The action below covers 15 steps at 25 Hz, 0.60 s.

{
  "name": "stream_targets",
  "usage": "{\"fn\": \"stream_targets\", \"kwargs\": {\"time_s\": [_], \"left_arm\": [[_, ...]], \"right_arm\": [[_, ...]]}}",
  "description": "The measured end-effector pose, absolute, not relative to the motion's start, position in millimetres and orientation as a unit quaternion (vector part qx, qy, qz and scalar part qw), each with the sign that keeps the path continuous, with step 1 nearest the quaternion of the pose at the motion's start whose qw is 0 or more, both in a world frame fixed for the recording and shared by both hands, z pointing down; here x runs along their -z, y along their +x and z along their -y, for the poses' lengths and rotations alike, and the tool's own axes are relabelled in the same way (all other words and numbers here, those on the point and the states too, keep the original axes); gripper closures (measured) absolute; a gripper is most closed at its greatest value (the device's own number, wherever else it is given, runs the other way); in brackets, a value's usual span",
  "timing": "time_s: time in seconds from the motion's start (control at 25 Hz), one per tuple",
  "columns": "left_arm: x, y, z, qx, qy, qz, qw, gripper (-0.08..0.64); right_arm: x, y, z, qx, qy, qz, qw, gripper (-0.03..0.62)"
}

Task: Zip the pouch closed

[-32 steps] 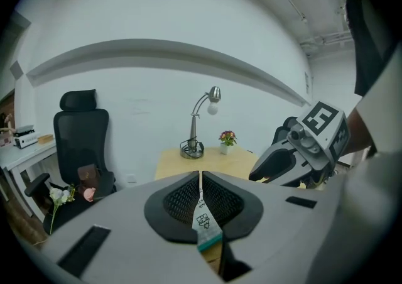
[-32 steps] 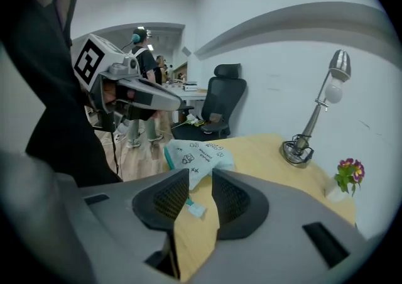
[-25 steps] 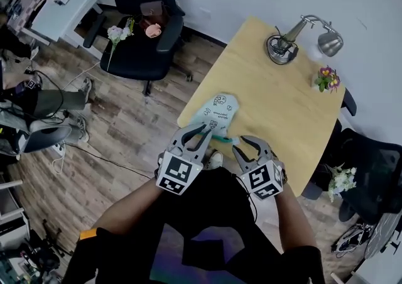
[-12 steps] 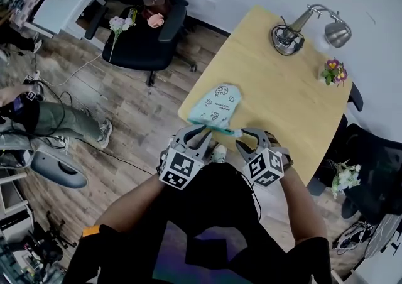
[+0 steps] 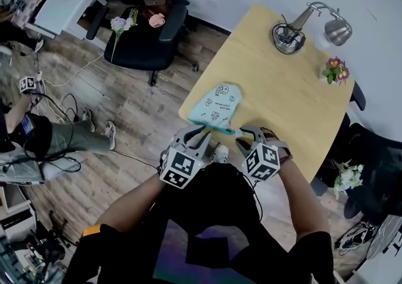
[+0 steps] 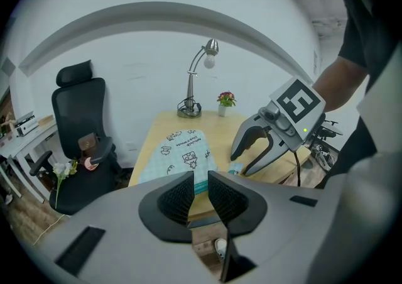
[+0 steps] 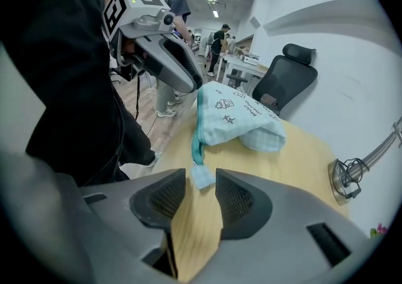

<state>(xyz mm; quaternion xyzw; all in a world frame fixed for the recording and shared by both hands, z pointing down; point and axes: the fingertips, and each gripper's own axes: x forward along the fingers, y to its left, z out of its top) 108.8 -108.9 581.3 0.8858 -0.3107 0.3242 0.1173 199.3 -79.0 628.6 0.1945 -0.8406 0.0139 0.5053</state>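
Observation:
A pale blue printed pouch (image 5: 217,105) lies near the front corner of the wooden table (image 5: 282,107), with its teal zipper edge (image 5: 225,130) facing me. In the left gripper view the pouch (image 6: 182,151) sits just past my left gripper (image 6: 200,190), whose jaws stand apart at its near edge. My right gripper (image 7: 202,191) is open, and its jaws have just been opening. The zipper's small fabric end tab (image 7: 202,176) lies loose between its tips, unpressed. From above, the left gripper (image 5: 196,132) and right gripper (image 5: 248,136) flank the zipper end.
A desk lamp (image 5: 289,34) and a small flower pot (image 5: 333,70) stand at the table's far side. A black office chair (image 5: 147,25) is beyond the table's left edge, another chair (image 5: 370,176) at the right. A person (image 5: 38,141) is on the floor at left.
Both grippers have come down to the table's front edge, closer to the pouch's zipper end. The right gripper has rolled. The pouch has not moved.

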Motion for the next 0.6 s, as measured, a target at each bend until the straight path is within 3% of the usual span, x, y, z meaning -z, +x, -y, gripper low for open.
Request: {"fn": "stream_targets", "kwargs": {"time_s": [0.2, 0.6], "left_arm": [[-582, 108, 108, -0.329, 0.884, 0.31, 0.118, 0.489], [-573, 110, 114, -0.315, 0.888, 0.314, 0.121, 0.489]], "right_arm": [[-632, 198, 82, -0.013, 0.185, 0.84, 0.51, 0.436], [-625, 199, 81, -0.052, 0.183, 0.847, 0.497, 0.543]]}}
